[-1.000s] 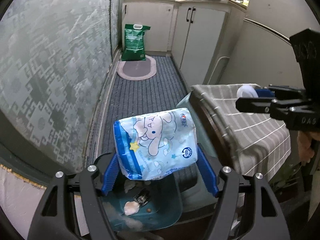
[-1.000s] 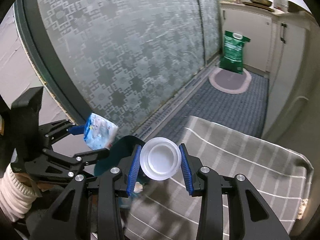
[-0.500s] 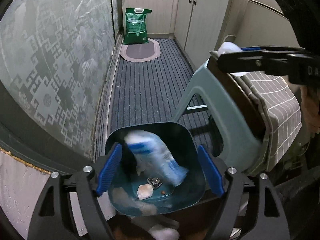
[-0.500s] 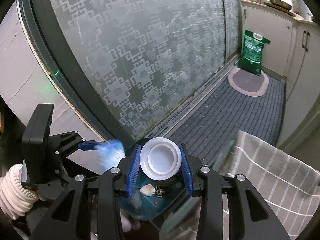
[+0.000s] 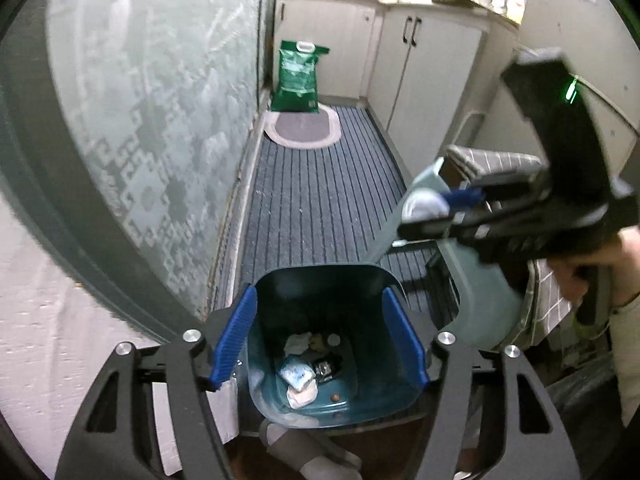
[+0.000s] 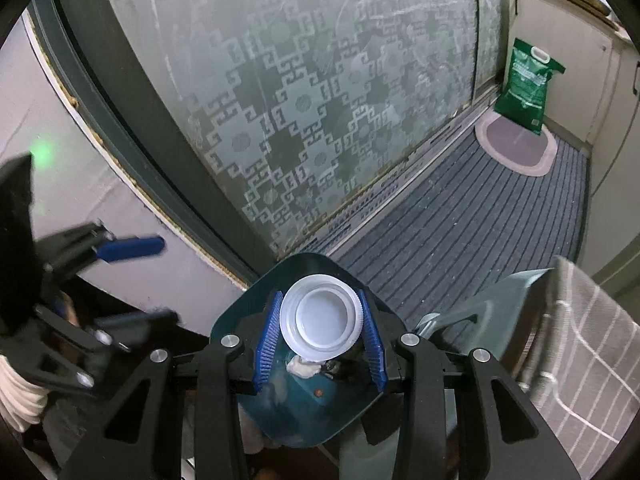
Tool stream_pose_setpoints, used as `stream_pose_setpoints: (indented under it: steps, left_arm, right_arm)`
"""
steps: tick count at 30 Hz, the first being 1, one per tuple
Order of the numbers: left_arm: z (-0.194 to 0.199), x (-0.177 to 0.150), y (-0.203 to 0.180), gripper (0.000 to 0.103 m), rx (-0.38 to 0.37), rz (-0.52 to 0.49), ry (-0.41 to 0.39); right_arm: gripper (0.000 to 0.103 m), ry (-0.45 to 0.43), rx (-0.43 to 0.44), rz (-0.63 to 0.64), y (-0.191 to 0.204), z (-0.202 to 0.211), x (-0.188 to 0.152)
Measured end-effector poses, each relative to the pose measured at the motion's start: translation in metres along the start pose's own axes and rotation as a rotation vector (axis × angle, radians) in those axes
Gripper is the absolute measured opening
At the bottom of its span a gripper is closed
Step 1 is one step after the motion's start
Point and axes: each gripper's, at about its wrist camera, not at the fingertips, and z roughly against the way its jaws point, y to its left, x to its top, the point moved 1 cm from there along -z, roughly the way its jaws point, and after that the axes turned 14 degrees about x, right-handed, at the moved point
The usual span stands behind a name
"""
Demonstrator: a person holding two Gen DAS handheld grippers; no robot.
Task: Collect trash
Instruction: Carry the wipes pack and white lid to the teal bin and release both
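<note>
A dark teal trash bin (image 5: 276,384) stands on the floor below both grippers. The blue-and-white tissue pack (image 5: 295,372) lies inside it among crumpled paper and scraps. My left gripper (image 5: 318,336) is open and empty right above the bin. My right gripper (image 6: 322,332) is shut on a white plastic lid (image 6: 322,320) and holds it over the bin's rim (image 6: 308,260). The right gripper and lid (image 5: 424,204) also show at the right of the left wrist view, and the left gripper (image 6: 132,280) at the left of the right wrist view.
A pale green plastic stool (image 5: 476,276) under a striped grey cloth (image 6: 592,344) stands right of the bin. A frosted patterned glass door (image 6: 320,100) runs along the left. A green bag (image 5: 298,76) and oval mat (image 5: 304,128) lie by white cabinets (image 5: 432,80) at the far end.
My left gripper opened and the tissue pack fell into the bin. My right gripper moved from over the stool cloth to above the bin, still holding the lid.
</note>
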Motion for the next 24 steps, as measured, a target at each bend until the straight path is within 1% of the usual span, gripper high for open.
stream_pose_setpoints:
  steps: [1, 3, 8, 10, 11, 15, 24]
  left_arm:
    - [0.004, 0.001, 0.004, 0.063, 0.001, 0.013, -0.011]
    - [0.009, 0.002, 0.01, 0.059, 0.003, 0.028, -0.027]
    - [0.023, 0.004, 0.022, 0.057, 0.006, 0.069, -0.064]
    - [0.027, 0.004, 0.025, 0.056, 0.003, 0.076, -0.073]
    - [0.028, 0.004, 0.026, 0.056, 0.003, 0.078, -0.079]
    - [0.035, 0.003, 0.031, 0.054, 0.006, 0.093, -0.093]
    - [0.053, 0.006, 0.034, 0.053, 0.01, 0.106, -0.126]
  right_arm:
    - [0.039, 0.011, 0.0, 0.001, 0.0, -0.004, 0.0]
    - [0.039, 0.033, -0.001, 0.002, 0.001, -0.013, -0.002]
    - [0.039, 0.097, 0.003, 0.007, 0.004, -0.036, -0.006]
    - [0.043, 0.127, 0.001, 0.009, 0.006, -0.045, -0.009]
    - [0.045, 0.132, -0.001, 0.01, 0.006, -0.047, -0.009]
    - [0.048, 0.157, 0.004, 0.015, 0.01, -0.057, -0.01]
    - [0.048, 0.172, 0.024, 0.021, 0.018, -0.064, -0.01]
